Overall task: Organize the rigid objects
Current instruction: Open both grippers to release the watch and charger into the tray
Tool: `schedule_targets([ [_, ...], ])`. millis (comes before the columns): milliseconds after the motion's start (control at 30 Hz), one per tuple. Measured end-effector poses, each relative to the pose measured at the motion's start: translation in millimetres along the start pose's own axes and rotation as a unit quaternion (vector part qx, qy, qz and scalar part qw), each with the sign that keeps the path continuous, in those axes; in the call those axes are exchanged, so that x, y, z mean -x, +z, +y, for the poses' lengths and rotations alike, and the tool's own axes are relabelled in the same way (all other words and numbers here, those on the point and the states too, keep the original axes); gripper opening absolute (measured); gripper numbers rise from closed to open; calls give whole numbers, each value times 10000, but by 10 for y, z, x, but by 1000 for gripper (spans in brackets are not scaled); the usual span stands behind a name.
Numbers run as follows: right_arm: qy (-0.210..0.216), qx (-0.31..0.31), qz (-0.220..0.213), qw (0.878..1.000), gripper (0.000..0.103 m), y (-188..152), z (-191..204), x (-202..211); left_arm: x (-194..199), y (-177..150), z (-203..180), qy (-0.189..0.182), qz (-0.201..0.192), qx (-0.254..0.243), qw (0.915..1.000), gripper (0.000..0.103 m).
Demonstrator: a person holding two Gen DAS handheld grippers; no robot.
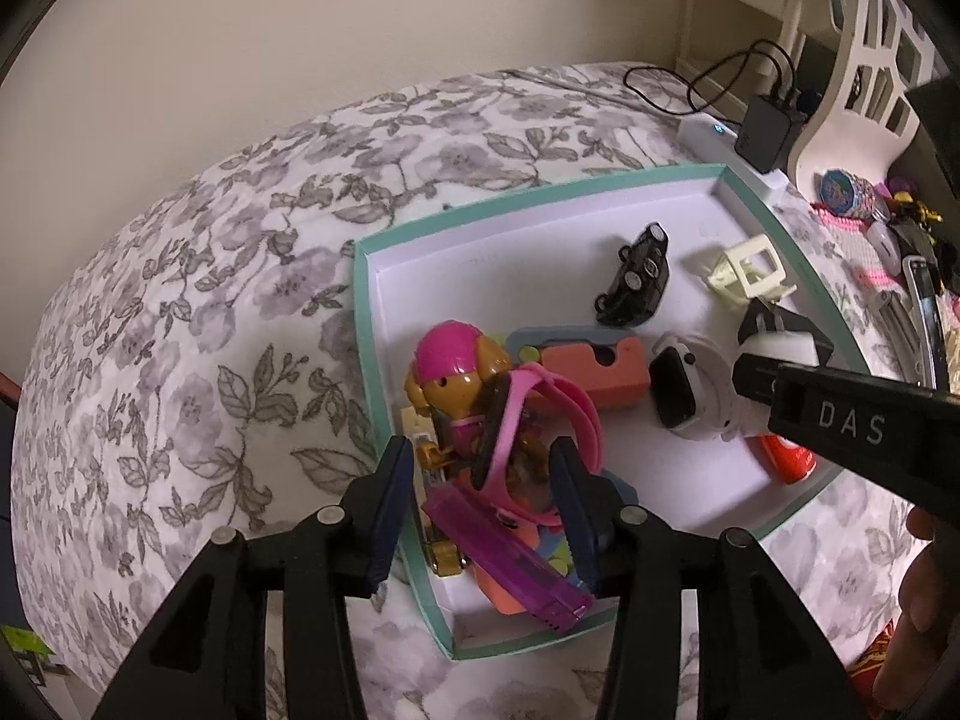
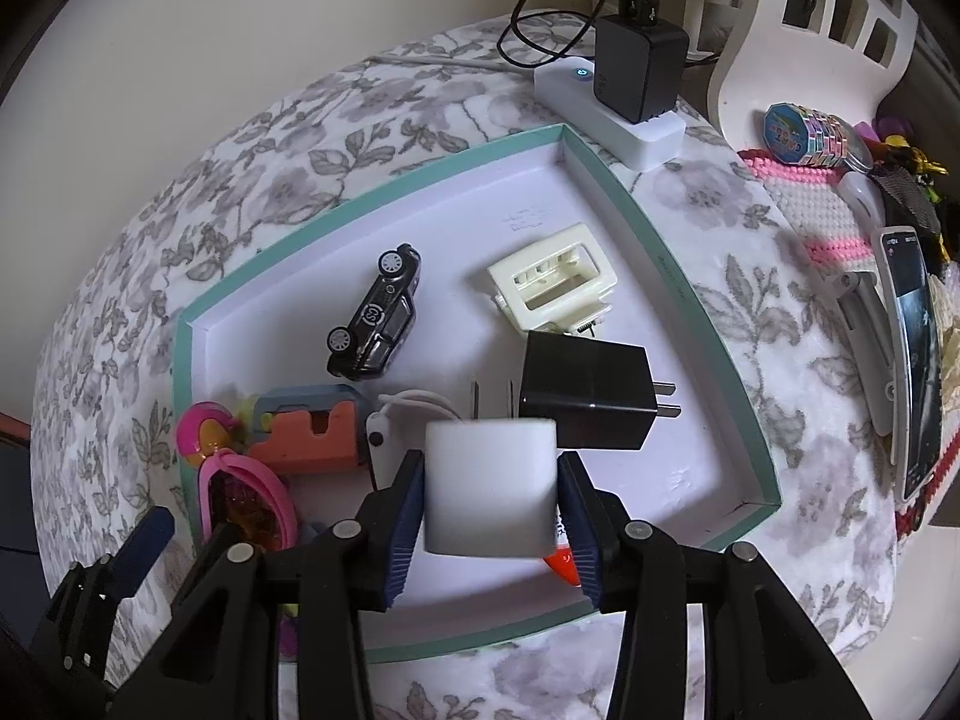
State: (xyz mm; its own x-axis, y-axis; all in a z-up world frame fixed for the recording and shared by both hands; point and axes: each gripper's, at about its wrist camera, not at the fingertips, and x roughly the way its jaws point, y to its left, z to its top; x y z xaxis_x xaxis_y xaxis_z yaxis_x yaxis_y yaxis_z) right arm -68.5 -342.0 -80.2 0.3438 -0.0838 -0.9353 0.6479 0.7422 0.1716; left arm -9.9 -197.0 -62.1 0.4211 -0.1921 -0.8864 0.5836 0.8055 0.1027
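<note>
My right tongs point(image 2: 489, 495) are clamped on a white cube-shaped charger point(image 2: 489, 486), held above the teal-rimmed tray point(image 2: 672, 276) on the floral bedspread point(image 2: 180, 228). My left tongs point(image 1: 480, 516) stand apart over the tray's near corner, straddling a pink-helmeted toy figure point(image 1: 450, 384) and a pink strap point(image 1: 528, 420) without pressing on them. In the tray lie a black toy car point(image 2: 375, 315), a cream plastic frame point(image 2: 555, 279), a black plug adapter point(image 2: 585, 396) and an orange block point(image 2: 312, 435).
</note>
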Motion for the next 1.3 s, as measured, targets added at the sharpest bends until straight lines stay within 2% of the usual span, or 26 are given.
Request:
schedule_targets([
  [100,2,28,-79,10000,52,10,5,23,23,12,56,35,-67,104,9999,57],
  [300,-5,70,-103,9999,54,17,21,31,37,28,223,97,-141,420,9990,58],
  [400,-8,87,-127,9999,57,20,24,31,35,32,341,158,-157,652,9976,63],
  [467,-26,94,-166,9998,64,20,30,36,19,24,426,222,-138,793,9965,72],
  [600,-40,163,-263,9995,72,35,50,45,-22,9,627,353,-94,1108,9932,74],
  [667,-84,241,-319,9992,81,39,73,48,-51,-11,744,400,-61,1325,9904,86],
  [867,-99,437,-469,9979,85,36,141,62,-116,-89,1008,500,-4,1790,9826,89],
  [933,-96,497,-530,9973,99,36,168,74,-133,-106,1070,528,6,1891,9805,93],
  [967,-98,525,-569,9970,103,35,182,83,-138,-117,1109,548,-2,1951,9793,97],
  [1300,-16,690,-810,9943,103,27,308,134,-159,-162,1388,708,-72,2293,9707,97],
])
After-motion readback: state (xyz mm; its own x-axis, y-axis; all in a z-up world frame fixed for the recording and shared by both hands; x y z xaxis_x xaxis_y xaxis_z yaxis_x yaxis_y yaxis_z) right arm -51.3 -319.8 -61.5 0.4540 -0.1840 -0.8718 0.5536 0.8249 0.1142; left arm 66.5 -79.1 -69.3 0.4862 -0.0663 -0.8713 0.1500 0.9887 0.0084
